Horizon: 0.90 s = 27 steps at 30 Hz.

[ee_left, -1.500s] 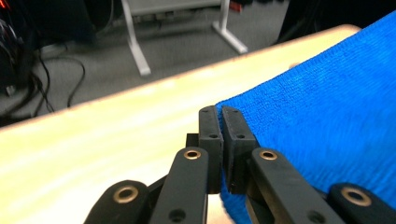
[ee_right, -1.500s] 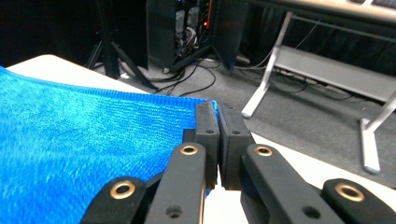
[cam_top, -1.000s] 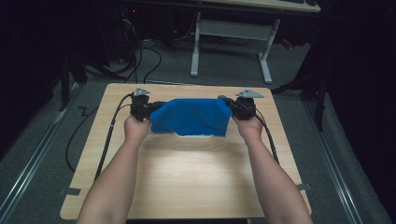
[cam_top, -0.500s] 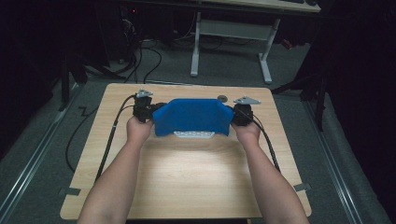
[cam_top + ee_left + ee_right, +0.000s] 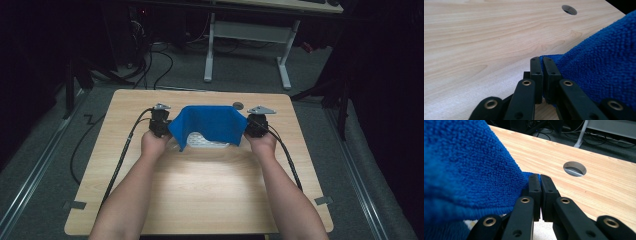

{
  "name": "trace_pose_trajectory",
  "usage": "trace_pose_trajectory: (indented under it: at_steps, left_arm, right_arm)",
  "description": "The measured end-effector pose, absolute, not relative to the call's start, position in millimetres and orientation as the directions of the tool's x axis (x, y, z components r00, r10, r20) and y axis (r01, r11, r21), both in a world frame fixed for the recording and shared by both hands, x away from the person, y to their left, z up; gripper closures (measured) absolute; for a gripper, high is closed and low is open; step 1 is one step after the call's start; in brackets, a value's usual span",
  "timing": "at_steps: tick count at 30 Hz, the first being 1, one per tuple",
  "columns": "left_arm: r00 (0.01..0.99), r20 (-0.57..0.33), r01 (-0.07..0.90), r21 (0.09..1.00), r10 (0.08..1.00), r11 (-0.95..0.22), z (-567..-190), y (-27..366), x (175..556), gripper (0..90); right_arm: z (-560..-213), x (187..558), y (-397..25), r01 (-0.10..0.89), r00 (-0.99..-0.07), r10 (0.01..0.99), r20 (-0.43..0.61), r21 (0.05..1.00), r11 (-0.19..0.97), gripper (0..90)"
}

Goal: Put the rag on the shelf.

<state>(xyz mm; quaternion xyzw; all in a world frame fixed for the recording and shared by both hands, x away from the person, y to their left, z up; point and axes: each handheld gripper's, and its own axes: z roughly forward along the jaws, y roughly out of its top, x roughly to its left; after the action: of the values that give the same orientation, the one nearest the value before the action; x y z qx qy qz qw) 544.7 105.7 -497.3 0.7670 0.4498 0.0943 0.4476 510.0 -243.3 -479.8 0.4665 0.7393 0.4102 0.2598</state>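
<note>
Cloth (image 5: pixel 209 124) is stretched crosswise between left gripper (image 5: pixel 161 126) and right gripper (image 5: pixel 254 127), each clamped on a corner, above a white object (image 5: pixel 206 142) on the table (image 5: pixel 210 190).

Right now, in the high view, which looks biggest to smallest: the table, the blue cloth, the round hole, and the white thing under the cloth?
1. Table
2. Cloth
3. White thing, mostly hidden, so unsure
4. Hole

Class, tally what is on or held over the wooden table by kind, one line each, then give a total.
Blue cloth: 1
White patterned cloth under it: 1
Grippers: 2, left gripper and right gripper, each shut on the blue cloth
Total: 4
</note>
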Motion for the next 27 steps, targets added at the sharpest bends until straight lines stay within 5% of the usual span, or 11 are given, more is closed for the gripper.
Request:
trace_pose_trajectory:
  at_steps: [10, 15, 18, 27]
  left_arm:
    - [0.575, -0.268, 0.617, 0.762, 0.773, -0.195, -503.2, 104.9, 542.0, 86.5]
    - [0.578, -0.24, 0.598, 0.775, 0.78, -0.205, -500.2, 104.7, 539.6, 74.4]
    - [0.573, -0.212, 0.579, 0.788, 0.792, -0.208, -494.3, 105.7, 537.4, 65.4]
    - [0.542, -0.165, 0.542, 0.818, 0.824, -0.193, -469.7, 122.1, 531.2, 59.3]
  right_arm:
    - [-489.6, 506.7, -243.6, 0.485, -0.429, 0.903, 0.015, 0.847, 0.217, 88.8]
    - [-491.1, 506.1, -245.5, 0.493, -0.424, 0.905, 0.025, 0.845, 0.208, 87.8]
    - [-488.0, 505.9, -245.6, 0.487, -0.426, 0.904, 0.03, 0.85, 0.201, 80.8]
    - [-469.6, 504.9, -250.6, 0.463, -0.4, 0.916, 0.025, 0.868, 0.179, 65.9]
